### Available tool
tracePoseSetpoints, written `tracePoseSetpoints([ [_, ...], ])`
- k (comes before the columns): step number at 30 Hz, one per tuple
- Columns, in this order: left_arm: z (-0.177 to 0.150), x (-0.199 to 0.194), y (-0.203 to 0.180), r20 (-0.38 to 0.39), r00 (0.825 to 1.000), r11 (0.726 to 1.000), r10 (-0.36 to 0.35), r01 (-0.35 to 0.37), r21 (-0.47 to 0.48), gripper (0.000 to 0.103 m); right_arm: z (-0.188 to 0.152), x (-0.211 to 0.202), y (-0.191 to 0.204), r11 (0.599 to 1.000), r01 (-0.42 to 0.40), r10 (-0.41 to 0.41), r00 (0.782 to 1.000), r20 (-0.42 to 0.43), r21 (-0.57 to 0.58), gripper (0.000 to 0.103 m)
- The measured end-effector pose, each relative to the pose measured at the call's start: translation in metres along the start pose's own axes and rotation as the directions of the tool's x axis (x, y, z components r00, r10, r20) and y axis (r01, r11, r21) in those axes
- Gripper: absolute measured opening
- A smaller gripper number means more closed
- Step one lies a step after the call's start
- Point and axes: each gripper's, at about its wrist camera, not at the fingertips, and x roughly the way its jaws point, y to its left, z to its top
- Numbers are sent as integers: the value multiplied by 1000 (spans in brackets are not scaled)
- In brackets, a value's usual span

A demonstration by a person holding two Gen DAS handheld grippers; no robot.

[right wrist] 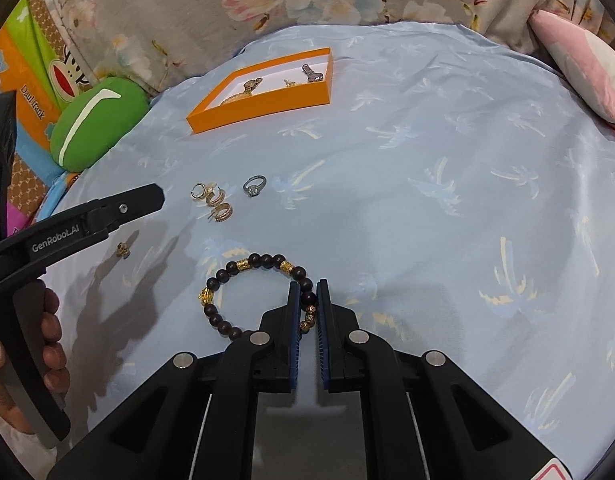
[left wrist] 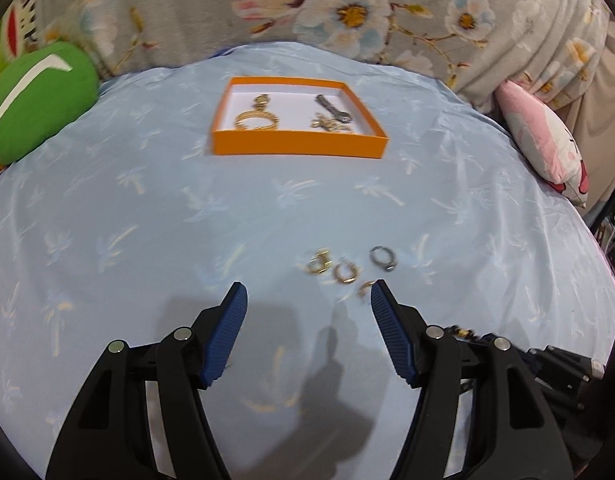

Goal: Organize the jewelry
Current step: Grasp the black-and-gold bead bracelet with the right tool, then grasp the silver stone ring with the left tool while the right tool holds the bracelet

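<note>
Over on the far left sits a green cushion [right wrist: 95, 124], and just ahead of it my left gripper [left wrist: 307, 296] hangs above the pale blue cloth [right wrist: 447, 220] with its jaws standing apart and nothing between them. Beside its tip lies one small gold stud [right wrist: 123, 250], alone on the cloth. A little further right comes the cluster of gold hoop earrings [right wrist: 213, 200], touching one another, and just beside them the silver ring [right wrist: 254, 186] with its stone. Up beyond them is the orange box [right wrist: 263, 100], already holding a gold bracelet [left wrist: 254, 119] on its left side and a silver watch [left wrist: 334, 109] with some gold pieces on its right. Closer to me, my right gripper [right wrist: 308, 286] is clamped tight on the beaded bracelet [right wrist: 251, 292], pinching the strand at its right edge while the rest of the loop lies flat on the cloth. So I judge this as the bracelet's turn: gripped, not yet lifted. Next I need a clean lift, then a carry up and leftward to the box, releasing over bare floor between the pieces. The loose loop may swing or snag on the box wall.
</note>
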Motion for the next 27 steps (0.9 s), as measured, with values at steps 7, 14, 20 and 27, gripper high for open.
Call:
tracePoseSetpoints([
  [7,17,29,-46,-25,999,996,-43,44,75,62,1,-1,-5,1000,0,0,1000,0,3,7],
  [14,19,64,-66,-80,996,993,-28,37,112,43,2,-1,-12,1000,-19,19,1000,-1,22,7],
  [20,13,65,-67,-65,998,991,-2,10,130,19,3,-1,-13,999,-29,29,1000,-5,29,7],
  [27,7,51,-59,-54,998,995,-33,38,97,19,5,-8,-15,999,-26,25,1000,9,46,7],
])
